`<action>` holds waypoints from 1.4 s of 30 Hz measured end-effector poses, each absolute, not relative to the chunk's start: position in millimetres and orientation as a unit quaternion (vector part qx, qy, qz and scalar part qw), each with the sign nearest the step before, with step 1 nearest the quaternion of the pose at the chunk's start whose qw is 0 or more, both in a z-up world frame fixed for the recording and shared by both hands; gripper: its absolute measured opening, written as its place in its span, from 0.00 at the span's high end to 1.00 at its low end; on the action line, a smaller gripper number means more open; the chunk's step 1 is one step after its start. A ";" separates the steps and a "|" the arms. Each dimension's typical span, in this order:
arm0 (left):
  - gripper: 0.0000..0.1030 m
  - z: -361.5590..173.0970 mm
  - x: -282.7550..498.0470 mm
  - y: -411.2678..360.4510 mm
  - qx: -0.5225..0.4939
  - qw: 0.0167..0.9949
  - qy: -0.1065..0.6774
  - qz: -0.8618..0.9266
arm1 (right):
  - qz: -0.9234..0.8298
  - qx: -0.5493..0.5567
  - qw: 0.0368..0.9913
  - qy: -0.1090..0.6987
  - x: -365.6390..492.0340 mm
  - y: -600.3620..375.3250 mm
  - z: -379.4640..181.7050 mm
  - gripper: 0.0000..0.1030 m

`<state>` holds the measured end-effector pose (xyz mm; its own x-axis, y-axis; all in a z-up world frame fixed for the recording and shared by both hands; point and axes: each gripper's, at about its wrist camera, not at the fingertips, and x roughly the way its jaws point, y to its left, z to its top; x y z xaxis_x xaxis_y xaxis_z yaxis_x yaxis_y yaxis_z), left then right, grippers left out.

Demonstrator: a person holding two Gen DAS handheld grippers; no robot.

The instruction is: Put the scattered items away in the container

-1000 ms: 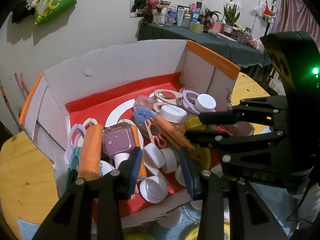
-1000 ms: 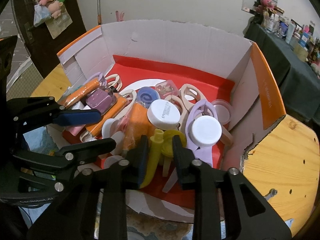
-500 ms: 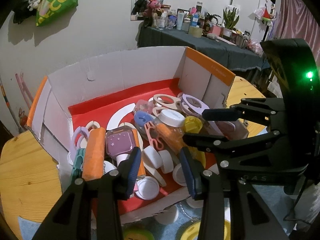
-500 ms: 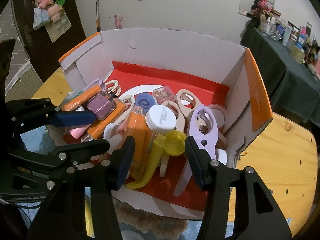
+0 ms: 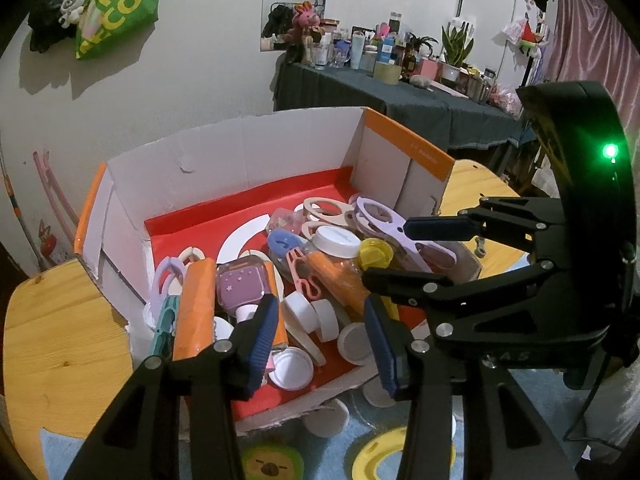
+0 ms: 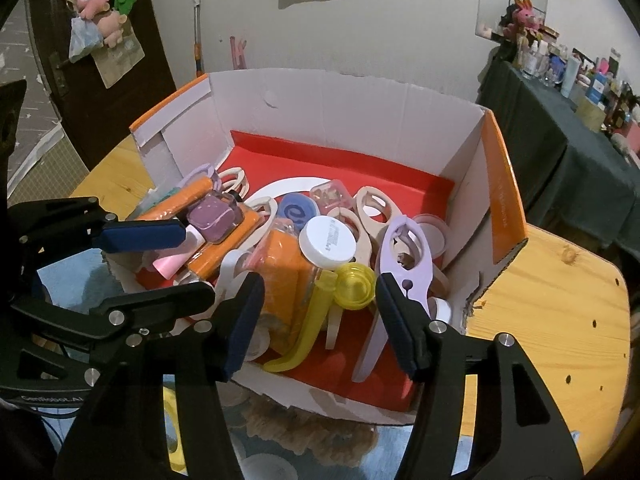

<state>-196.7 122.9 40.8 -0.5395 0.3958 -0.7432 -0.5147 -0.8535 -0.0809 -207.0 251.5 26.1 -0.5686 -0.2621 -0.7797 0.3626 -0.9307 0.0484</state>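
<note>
A cardboard box (image 6: 360, 120) with a red floor is seen on a wooden counter (image 6: 560, 300). Piled inside the box are a white-capped jar (image 6: 328, 242), a yellow scoop (image 6: 316, 320), a lilac opener (image 6: 404, 252), an orange packet (image 5: 194, 312) and white lids (image 5: 291, 368). The left hand-held gripper (image 5: 320, 344) is held over the box's near edge, jaws parted, nothing gripped. The right hand-held gripper (image 6: 318, 322) is spread wide above the box's near edge, also empty.

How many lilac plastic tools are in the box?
2. One lilac tool lies right of the yellow cup; the other peeks out far left. More may be buried.
</note>
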 end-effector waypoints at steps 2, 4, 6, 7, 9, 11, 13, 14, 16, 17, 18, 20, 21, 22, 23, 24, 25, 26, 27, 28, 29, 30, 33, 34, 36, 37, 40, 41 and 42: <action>0.54 43.3 -193.9 121.6 -0.401 0.260 0.073 0.875 | -0.884 0.428 0.177 0.059 -204.6 250.9 27.9 0.45; 0.54 46.2 -190.9 120.4 -0.398 0.260 0.073 0.876 | -0.886 0.426 0.176 0.060 -201.5 250.2 30.2 0.45; 0.54 49.4 -187.1 118.9 -0.396 0.260 0.072 0.878 | -0.887 0.423 0.177 0.060 -197.4 249.3 33.2 0.45; 0.54 51.1 -185.1 118.0 -0.394 0.260 0.072 0.879 | -0.887 0.422 0.177 0.060 -196.2 249.2 34.4 0.45; 0.54 54.0 -181.6 116.4 -0.391 0.259 0.071 0.880 | -0.889 0.418 0.178 0.060 -191.3 247.8 37.7 0.45; 0.53 56.6 -177.5 114.4 -0.390 0.259 0.069 0.881 | -0.890 0.415 0.178 0.061 -187.1 246.7 40.9 0.45; 0.53 59.4 -172.6 111.7 -0.387 0.257 0.067 0.883 | -0.892 0.411 0.178 0.061 -182.5 245.7 43.8 0.42; 0.53 60.6 -170.2 110.4 -0.386 0.257 0.067 0.883 | -0.893 0.409 0.178 0.061 -179.3 245.2 45.7 0.40; 0.53 62.5 -165.9 108.6 -0.384 0.256 0.067 0.885 | -0.895 0.405 0.179 0.061 -174.1 244.1 49.1 0.38; 0.53 64.0 -162.9 107.4 -0.382 0.255 0.066 0.886 | -0.895 0.403 0.179 0.061 -171.2 243.5 50.6 0.38; 0.53 64.7 -161.0 106.3 -0.381 0.255 0.066 0.887 | -0.896 0.402 0.179 0.061 -167.9 242.7 52.3 0.38; 0.52 67.6 -155.4 104.3 -0.377 0.254 0.065 0.888 | -0.897 0.399 0.178 0.063 -162.5 240.8 54.6 0.38; 0.51 68.6 -153.5 103.4 -0.375 0.253 0.064 0.889 | -0.898 0.397 0.178 0.064 -160.1 240.0 55.9 0.38; 0.51 70.1 -150.5 102.2 -0.373 0.251 0.064 0.891 | -0.899 0.396 0.177 0.064 -158.2 239.9 57.1 0.38; 0.49 71.4 -148.1 101.4 -0.371 0.248 0.064 0.893 | -0.900 0.394 0.177 0.065 -155.3 239.4 58.8 0.38; 0.48 72.4 -145.6 100.9 -0.369 0.244 0.064 0.895 | -0.901 0.392 0.176 0.066 -153.0 239.0 60.4 0.38; 0.47 73.4 -143.1 100.2 -0.366 0.236 0.065 0.898 | -0.901 0.391 0.175 0.066 -151.1 238.8 61.7 0.38; 0.45 75.3 -139.6 98.8 -0.362 0.226 0.066 0.902 | -0.902 0.389 0.174 0.066 -148.3 239.2 62.6 0.38; 0.42 77.6 -135.2 97.4 -0.356 0.216 0.068 0.907 | -0.904 0.386 0.171 0.065 -143.9 239.2 64.5 0.38; 0.40 79.6 -131.4 95.8 -0.351 0.208 0.068 0.910 | -0.906 0.384 0.168 0.065 -140.2 238.9 66.2 0.38; 0.38 81.9 -126.7 93.7 -0.345 0.201 0.067 0.914 | -0.907 0.382 0.164 0.065 -136.3 238.8 67.5 0.37; 0.36 84.2 -120.9 91.0 -0.337 0.193 0.067 0.919 | -0.909 0.378 0.161 0.065 -132.0 238.9 69.1 0.34; 0.26 89.1 -103.3 84.3 -0.317 0.168 0.067 0.931 | -0.916 0.366 0.153 0.061 -116.1 239.2 74.2 0.32; 0.25 90.2 -96.8 81.5 -0.312 0.162 0.064 0.934 | -0.918 0.362 0.150 0.058 -109.7 239.7 75.7 0.32; 0.19 91.0 -85.7 75.8 -0.309 0.157 0.058 0.936 | -0.922 0.356 0.145 0.049 -99.4 241.1 77.0 0.32; 0.18 91.2 -80.7 73.9 -0.308 0.153 0.055 0.938 | -0.924 0.353 0.140 0.045 -93.0 241.9 77.6 0.31; 0.08 90.8 -62.8 67.5 -0.297 0.134 0.048 0.944 | -0.931 0.342 0.121 0.045 -75.9 242.1 77.1 0.25; 0.05 90.4 -57.0 65.0 -0.292 0.128 0.045 0.947 | -0.933 0.338 0.115 0.046 -69.3 241.8 75.9 0.25; 0.03 89.6 -51.6 62.9 -0.287 0.122 0.043 0.949 | -0.934 0.337 0.112 0.046 -65.8 241.7 74.8 0.25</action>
